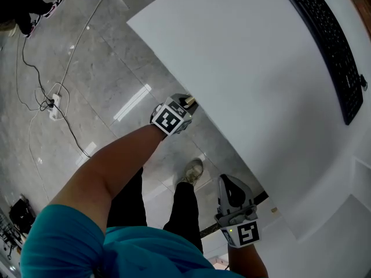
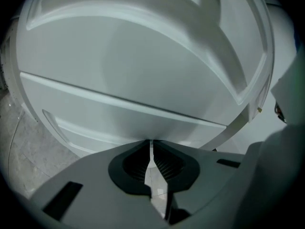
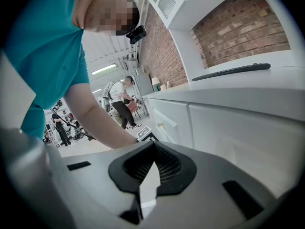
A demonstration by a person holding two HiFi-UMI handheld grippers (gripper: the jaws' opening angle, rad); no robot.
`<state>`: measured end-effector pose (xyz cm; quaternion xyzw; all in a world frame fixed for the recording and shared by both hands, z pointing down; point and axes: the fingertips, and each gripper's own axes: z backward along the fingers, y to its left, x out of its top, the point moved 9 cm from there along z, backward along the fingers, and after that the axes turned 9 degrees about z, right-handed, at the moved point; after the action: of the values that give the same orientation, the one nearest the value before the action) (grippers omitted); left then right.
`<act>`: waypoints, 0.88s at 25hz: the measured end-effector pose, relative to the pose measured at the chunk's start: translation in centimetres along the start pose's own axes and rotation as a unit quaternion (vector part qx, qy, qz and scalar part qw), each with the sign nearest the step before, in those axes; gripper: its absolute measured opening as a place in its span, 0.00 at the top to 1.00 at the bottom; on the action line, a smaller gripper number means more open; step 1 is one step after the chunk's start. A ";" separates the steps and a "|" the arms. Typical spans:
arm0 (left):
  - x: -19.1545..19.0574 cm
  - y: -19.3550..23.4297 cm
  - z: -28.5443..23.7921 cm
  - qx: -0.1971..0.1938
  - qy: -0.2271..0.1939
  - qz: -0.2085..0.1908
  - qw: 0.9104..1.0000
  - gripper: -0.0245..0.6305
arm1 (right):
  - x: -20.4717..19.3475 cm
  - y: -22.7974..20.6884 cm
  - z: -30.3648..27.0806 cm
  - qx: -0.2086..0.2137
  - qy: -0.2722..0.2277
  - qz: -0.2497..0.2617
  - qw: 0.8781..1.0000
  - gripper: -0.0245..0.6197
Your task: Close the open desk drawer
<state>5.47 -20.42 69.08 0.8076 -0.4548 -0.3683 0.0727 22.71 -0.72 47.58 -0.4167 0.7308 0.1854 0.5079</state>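
The white drawer fronts [image 2: 133, 80] of the desk fill the left gripper view, split by a seam line, with a recessed pull on the lower one. My left gripper [image 2: 151, 141] is shut and empty, its tip at the drawer face. In the head view it [image 1: 189, 102] sits at the edge of the white desk top [image 1: 249, 68]. My right gripper [image 1: 228, 181] hangs nearer me beside the desk front, shut and empty [image 3: 153, 143]. It looks along the drawer fronts [image 3: 167, 118] towards the left gripper's marker cube [image 3: 145, 133]. How far the drawer stands out I cannot tell.
A black keyboard [image 1: 330, 45] lies on the desk top at the far right. On the tiled floor lie a power strip [image 1: 54, 106] and cables. The person's shoe [image 1: 194, 169] stands by the desk. Other people [image 3: 121, 104] stand beyond, along a brick wall [image 3: 238, 32].
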 end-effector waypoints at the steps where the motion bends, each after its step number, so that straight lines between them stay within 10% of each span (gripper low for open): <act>1: 0.1 0.0 0.0 0.001 -0.001 -0.002 1.000 0.93 | 0.0 0.0 0.0 0.000 -0.001 -0.001 1.000 0.93; 22: 0.3 -0.2 0.1 0.005 0.008 -0.039 0.999 0.93 | 0.0 0.3 0.5 0.000 0.003 0.018 1.000 0.93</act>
<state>5.65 -20.54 68.72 0.8281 -0.4237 -0.3625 0.0580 22.72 -0.21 47.32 -0.4041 0.7397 0.1933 0.5022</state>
